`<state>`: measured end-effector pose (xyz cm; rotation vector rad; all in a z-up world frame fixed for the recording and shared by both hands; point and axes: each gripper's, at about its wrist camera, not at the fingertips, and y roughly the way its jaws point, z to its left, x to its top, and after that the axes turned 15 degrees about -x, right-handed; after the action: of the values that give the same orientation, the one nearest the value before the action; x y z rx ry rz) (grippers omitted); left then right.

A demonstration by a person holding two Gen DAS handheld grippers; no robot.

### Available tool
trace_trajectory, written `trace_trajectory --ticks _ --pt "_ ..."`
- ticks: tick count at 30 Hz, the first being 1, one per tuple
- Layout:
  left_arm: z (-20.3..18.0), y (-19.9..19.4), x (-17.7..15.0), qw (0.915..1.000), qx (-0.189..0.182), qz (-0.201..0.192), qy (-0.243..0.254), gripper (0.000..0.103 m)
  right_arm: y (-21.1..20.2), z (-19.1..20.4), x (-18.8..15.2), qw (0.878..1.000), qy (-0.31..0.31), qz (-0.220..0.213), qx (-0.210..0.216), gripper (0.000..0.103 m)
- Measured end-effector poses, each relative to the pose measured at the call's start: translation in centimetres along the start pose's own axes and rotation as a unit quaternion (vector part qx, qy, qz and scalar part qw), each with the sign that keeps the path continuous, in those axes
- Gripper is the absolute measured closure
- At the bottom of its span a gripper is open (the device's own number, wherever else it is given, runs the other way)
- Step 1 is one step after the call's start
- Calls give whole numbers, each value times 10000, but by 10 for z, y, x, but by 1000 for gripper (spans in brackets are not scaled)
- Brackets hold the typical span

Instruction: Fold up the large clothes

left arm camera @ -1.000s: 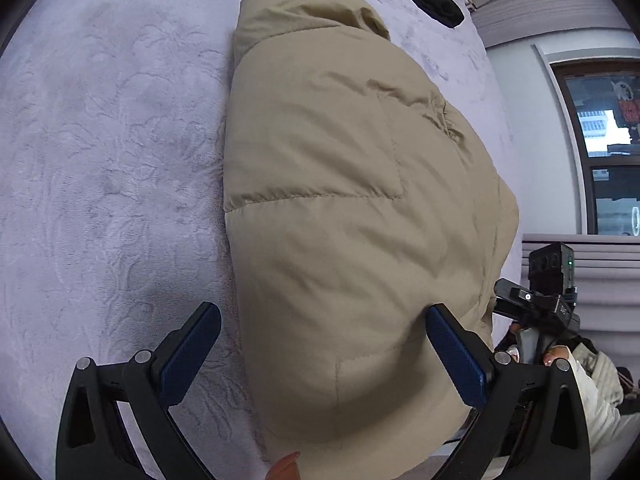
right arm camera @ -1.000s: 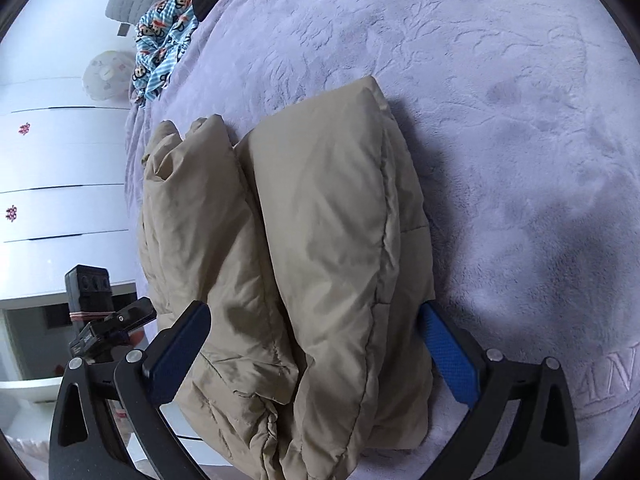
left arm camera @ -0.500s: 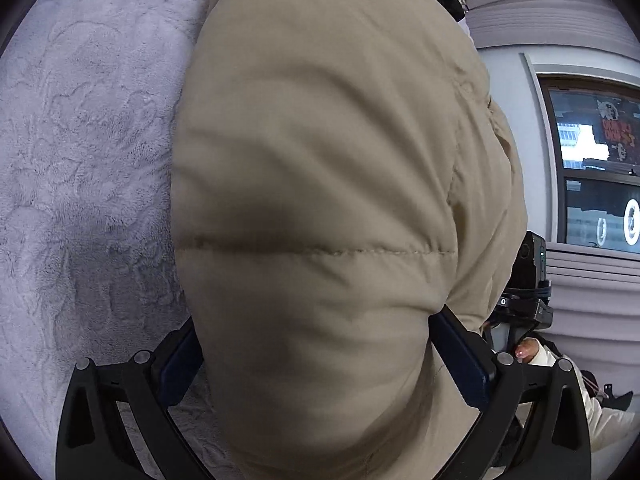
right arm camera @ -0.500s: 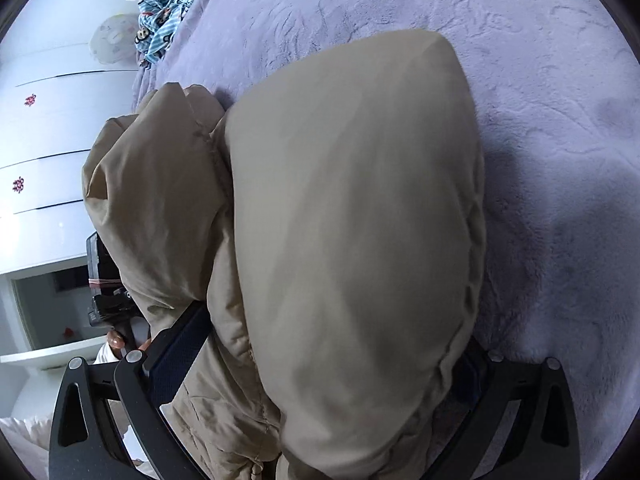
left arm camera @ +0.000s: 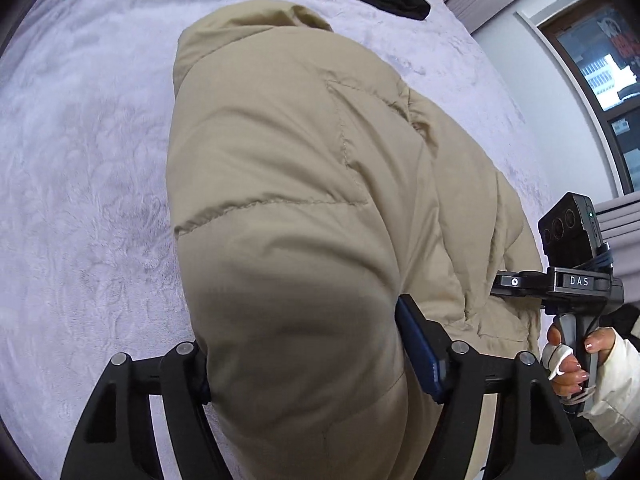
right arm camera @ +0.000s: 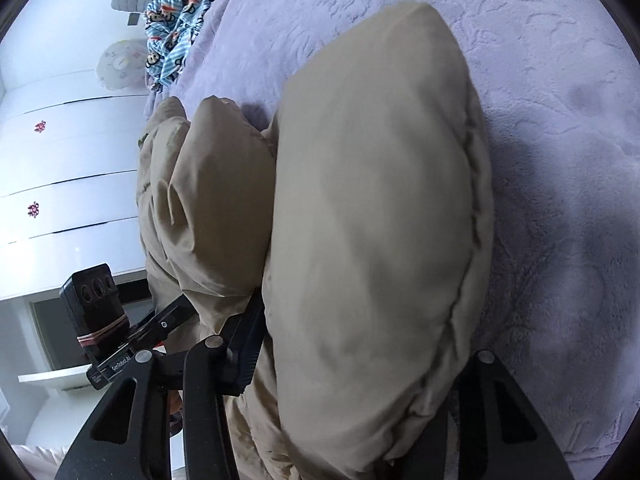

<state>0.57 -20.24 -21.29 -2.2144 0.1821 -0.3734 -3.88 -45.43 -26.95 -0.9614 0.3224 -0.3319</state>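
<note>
The tan quilted puffer jacket (left arm camera: 304, 184) lies on the lilac plush bed (left arm camera: 80, 184), long axis running away from both grippers. Left gripper (left arm camera: 304, 364) and right gripper (right arm camera: 352, 360) each clench its near hem — side by side, equally near.

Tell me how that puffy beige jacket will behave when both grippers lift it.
The beige jacket looks quilted and air-filled, so probably light for its bulk. Its folded layers bulge apart, so it may spring open. The smooth shell could slip between the pads.
</note>
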Motion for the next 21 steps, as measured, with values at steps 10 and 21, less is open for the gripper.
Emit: trace_trajectory --ticks 10,21 --pt "20 -62 7 9984 108 -544 146 30 -8 54 -2 9990 -351 -268 68 52" --pt "140 -160 48 9972 63 -713 206 30 47 171 -4 9967 -570 -572 73 52"
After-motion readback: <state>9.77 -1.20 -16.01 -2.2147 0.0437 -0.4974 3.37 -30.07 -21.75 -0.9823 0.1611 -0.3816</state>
